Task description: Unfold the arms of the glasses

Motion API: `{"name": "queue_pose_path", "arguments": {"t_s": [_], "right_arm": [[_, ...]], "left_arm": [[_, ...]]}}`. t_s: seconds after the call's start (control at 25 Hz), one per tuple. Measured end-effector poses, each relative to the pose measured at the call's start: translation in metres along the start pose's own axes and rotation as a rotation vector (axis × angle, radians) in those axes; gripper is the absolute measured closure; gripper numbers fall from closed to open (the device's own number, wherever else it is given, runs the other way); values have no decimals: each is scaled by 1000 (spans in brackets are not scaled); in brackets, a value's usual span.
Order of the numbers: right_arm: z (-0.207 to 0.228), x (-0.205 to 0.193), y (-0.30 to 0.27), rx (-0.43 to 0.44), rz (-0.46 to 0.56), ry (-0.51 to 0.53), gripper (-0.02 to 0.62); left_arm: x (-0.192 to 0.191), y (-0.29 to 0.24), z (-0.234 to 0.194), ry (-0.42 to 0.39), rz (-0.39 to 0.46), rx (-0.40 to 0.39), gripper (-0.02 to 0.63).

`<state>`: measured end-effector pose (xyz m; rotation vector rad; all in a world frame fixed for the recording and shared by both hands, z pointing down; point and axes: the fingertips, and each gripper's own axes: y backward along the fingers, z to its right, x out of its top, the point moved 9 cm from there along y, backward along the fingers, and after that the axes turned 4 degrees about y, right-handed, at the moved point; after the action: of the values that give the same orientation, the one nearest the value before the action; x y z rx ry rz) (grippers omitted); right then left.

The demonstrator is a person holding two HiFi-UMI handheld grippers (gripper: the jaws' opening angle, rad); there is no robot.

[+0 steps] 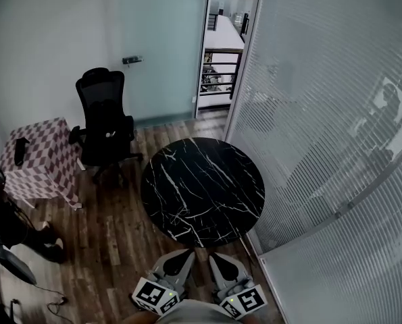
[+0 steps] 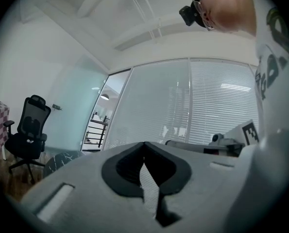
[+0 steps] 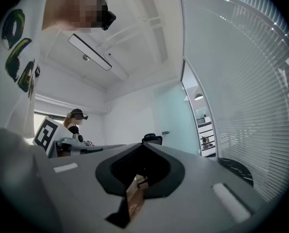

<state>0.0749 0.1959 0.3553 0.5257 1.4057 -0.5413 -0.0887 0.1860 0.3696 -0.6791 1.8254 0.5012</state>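
Note:
No glasses show in any view. The round black marble table (image 1: 202, 189) stands bare in front of me, and its edge also shows in the left gripper view (image 2: 61, 160) and the right gripper view (image 3: 237, 168). My left gripper (image 1: 189, 251) and right gripper (image 1: 213, 254) sit side by side at the bottom of the head view, just short of the table's near edge and pointing level toward it. The left gripper's (image 2: 144, 143) tips meet with nothing between them. The right gripper's (image 3: 143, 144) tips are likewise closed together and hold nothing.
A black office chair (image 1: 105, 123) stands beyond the table at the left, beside a small table under a checkered cloth (image 1: 42, 159). A glass wall with blinds (image 1: 322, 113) runs along the right. An open doorway (image 1: 222, 46) is at the back. Another person (image 3: 76, 121) stands at the left.

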Motion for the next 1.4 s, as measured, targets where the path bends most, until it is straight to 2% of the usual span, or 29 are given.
{"name": "queue_pose_path", "arguments": {"t_s": [0.28,0.6,1.0,1.4], "right_arm": [[22,0,-80,13,-9,-9,594],[38,-8,-130,-2,-18,-12,594],[66,-17,-139,-15,-45,-15,594],[94,-6,-136,-2,-52,-2,594]], "left_arm": [[24,-33,-68,6,4,9,601],[31,-57,-120,8,-13,7,601],[20,-83,-127,21,-63,-3,601],[26,-109,-114,20,-42,11,601]]}}
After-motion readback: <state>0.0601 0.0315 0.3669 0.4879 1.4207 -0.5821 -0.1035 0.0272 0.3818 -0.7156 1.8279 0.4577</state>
